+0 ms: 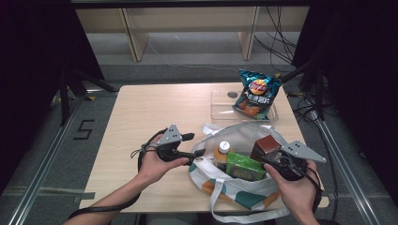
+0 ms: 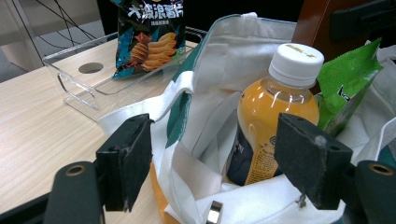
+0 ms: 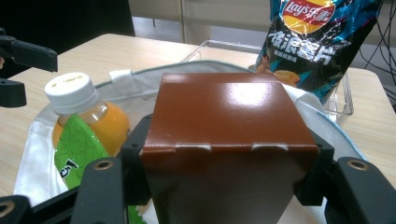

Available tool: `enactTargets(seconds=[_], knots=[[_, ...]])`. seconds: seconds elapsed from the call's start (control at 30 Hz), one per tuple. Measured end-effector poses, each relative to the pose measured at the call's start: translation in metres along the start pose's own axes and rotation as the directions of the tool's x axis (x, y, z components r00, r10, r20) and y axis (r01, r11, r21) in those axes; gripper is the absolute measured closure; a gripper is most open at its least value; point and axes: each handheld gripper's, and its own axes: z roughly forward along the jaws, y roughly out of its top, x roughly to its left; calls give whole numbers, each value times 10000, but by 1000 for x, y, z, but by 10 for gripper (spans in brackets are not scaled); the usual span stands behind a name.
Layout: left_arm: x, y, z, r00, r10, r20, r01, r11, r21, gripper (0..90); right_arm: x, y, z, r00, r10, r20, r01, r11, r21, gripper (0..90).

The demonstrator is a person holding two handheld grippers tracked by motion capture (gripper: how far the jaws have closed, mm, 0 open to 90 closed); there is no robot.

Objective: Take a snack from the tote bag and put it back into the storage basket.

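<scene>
A white tote bag (image 1: 244, 192) with teal and orange patches stands open at the table's near edge. Inside it are an orange juice bottle (image 1: 222, 152) with a white cap, a green snack packet (image 1: 244, 168) and a brown box (image 1: 265, 146). My right gripper (image 1: 273, 159) is shut on the brown box (image 3: 229, 121), its pads against the box's two sides at the bag's right. My left gripper (image 1: 193, 145) is open at the bag's left rim. Between its spread jaws lie the bag's edge (image 2: 205, 93) and the bottle (image 2: 275, 112), neither pressed by the pads.
A blue bag of potato chips (image 1: 257, 93) leans in a clear plastic tray (image 1: 220, 105) at the table's far right. Bare wooden tabletop (image 1: 150, 112) stretches to the left and behind the bag. Cables and shelving stand beyond the table.
</scene>
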Motion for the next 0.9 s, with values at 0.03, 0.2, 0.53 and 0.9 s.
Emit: enactTargets(seconds=[0.03,0.2,0.53,0.9], knots=[[0,0,0,10000,2,25,-2,10000,-41,272,0,1,-1,10000,57,-10,-57,10000,21,389],[1,1,0,9999,163,37,-163,9999,-18,272,-4,5,-3,9995,-303,-23,302,9988,-381,390],[1,1,-1,10000,96,2,-96,9999,-33,273,-6,16,-11,9999,-135,-62,130,9974,-704,390],[1,2,-1,10000,4,-21,-4,10000,-68,273,-9,27,-15,9997,76,-222,-97,9956,-935,391]])
